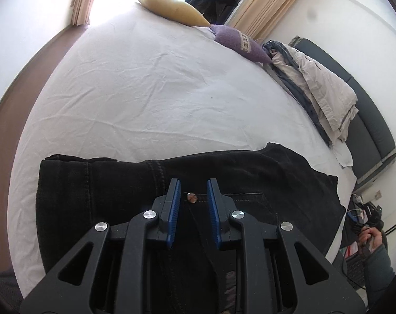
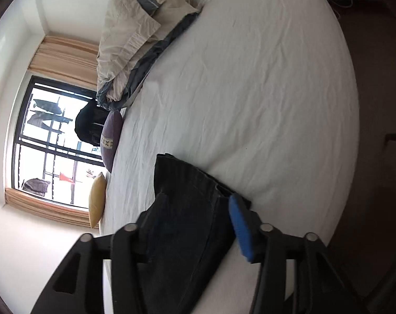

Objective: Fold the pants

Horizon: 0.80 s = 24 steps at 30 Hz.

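Pants (image 1: 119,196) lie lengthwise across the bed (image 1: 145,91); both hand-held grippers, left (image 1: 194,196) and right (image 2: 198,214), gape empty.

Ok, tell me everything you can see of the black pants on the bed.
The black denim pants lie on the white bed sheet, near its close edge, already folded into a thick, layered bundle. Faded stitched seams run across the cloth, and a copper-coloured rivet or button sits by a pocket seam. One edge ends in a squared corner; the opposite edge looks ragged. The left tool hangs over them, jaws slightly apart around the rivet area, nothing visibly pinched. In the right wrist view the pants lie between open jaws.
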Each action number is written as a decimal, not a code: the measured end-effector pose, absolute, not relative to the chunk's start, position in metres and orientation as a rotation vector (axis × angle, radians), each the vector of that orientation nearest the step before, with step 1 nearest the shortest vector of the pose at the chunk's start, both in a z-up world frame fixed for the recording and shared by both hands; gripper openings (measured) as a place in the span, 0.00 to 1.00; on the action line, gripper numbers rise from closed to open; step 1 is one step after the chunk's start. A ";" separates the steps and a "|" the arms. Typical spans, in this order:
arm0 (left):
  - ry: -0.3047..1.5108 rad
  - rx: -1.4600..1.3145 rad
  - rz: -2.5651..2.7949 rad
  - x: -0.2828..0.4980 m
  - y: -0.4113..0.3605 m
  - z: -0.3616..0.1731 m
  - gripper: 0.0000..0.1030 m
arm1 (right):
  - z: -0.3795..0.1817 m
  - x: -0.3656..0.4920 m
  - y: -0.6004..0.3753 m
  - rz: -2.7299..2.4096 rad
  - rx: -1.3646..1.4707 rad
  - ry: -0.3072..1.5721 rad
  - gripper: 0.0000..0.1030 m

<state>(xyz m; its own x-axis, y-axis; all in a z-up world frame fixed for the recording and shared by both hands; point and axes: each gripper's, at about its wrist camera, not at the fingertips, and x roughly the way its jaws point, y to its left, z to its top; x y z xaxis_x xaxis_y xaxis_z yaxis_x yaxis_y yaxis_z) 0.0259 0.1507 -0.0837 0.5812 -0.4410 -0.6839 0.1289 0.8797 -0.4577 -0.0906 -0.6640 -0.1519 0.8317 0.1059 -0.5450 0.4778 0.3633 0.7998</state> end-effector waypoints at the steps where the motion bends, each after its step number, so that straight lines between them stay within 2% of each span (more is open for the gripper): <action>1: 0.886 -0.398 -0.348 0.023 0.143 -0.076 0.20 | -0.146 -0.094 -0.659 -0.243 1.171 0.565 0.65; 6: 0.897 -0.406 -0.489 0.024 0.072 -0.054 0.20 | -0.177 -0.117 -0.657 -0.171 1.328 0.506 0.69; 12: 1.020 -0.371 -0.572 0.034 -0.014 -0.079 0.20 | -0.214 -0.098 -0.651 -0.166 1.423 0.514 0.68; 19: 1.066 -0.291 -0.699 0.035 -0.097 -0.093 0.20 | -0.220 -0.097 -0.662 -0.160 1.434 0.499 0.68; 24: 1.139 -0.267 -0.696 0.044 -0.129 -0.122 0.20 | -0.221 -0.100 -0.663 -0.146 1.447 0.492 0.66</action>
<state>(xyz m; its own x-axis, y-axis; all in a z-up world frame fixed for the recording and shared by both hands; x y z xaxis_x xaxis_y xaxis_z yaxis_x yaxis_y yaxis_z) 0.0442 -0.1288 -0.1224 0.2382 -0.6301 -0.7390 0.3697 0.7625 -0.5310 -0.0995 -0.6629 -0.2206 0.8923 0.1960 -0.4067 0.3865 0.1341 0.9125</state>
